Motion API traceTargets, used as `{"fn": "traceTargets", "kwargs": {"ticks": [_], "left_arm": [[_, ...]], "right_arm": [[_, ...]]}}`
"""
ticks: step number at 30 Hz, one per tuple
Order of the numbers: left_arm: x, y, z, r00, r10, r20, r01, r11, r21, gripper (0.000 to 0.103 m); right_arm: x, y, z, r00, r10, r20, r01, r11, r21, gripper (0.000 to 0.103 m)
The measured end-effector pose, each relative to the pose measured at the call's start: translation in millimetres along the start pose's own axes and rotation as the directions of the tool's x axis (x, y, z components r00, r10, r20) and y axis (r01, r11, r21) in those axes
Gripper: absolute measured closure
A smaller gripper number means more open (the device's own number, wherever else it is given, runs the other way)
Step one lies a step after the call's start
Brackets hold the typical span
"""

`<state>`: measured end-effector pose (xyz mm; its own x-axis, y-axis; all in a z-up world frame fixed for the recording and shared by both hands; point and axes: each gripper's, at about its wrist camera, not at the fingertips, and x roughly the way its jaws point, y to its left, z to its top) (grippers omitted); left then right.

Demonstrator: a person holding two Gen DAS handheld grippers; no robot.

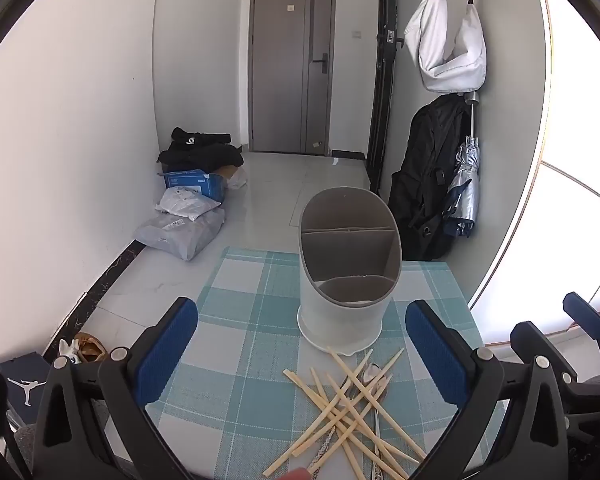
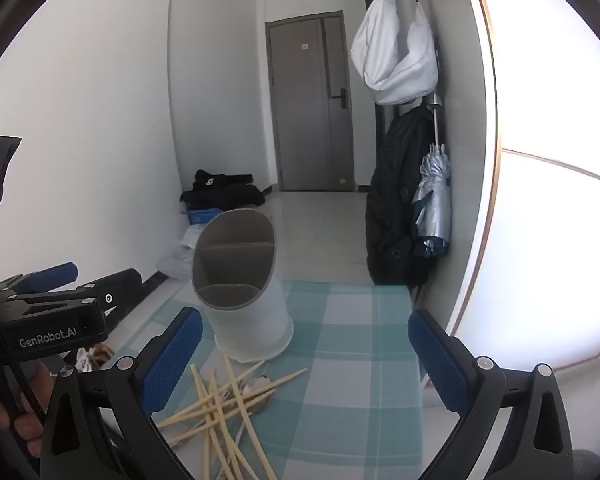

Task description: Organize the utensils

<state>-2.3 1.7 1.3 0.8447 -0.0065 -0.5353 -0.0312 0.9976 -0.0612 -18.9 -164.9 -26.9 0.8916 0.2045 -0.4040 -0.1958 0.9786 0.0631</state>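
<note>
Right gripper (image 2: 305, 354) wide open, nothing between the blue pads (image 2: 171, 356). Ahead on the teal checked tablecloth (image 2: 352, 364): a white utensil holder (image 2: 244, 292) with grey divided compartments, tilted mouth facing the camera. Just in front of its base, a crossed heap of pale chopsticks (image 2: 224, 408), a spoon (image 2: 260, 386) partly buried among them. At left, the left gripper (image 2: 56, 280), held by a hand (image 2: 24, 408). Beyond: grey door (image 2: 312, 104), white bag (image 2: 396, 56), folded umbrella (image 2: 434, 204).

Left claw (image 1: 302, 354) and right claw (image 2: 306, 360) — both agape, tilted downward.
</note>
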Motion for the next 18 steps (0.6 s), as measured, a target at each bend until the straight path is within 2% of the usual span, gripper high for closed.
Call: {"fn": "traceTargets", "kwargs": {"ticks": [11,13,18], "left_arm": [[-14,22,0,1.000,0.007,0.007,-0.007,1.000,-0.022,0.001],[0,0,1,1.000,0.002,0.001,-0.002,1.000,0.013,0.001],[-1,0,-1,1.000,0.004,0.009,-0.005,1.000,0.015,0.001]], "right_arm": [[-3,-2,1,1.000,0.000,0.007,0.000,1.000,-0.002,0.000],[-1,0,0,1.000,-0.002,0.005,0.002,1.000,-0.002,0.000],[0,-1,0,1.000,-0.002,0.006,0.002,1.000,-0.001,0.000]]}}
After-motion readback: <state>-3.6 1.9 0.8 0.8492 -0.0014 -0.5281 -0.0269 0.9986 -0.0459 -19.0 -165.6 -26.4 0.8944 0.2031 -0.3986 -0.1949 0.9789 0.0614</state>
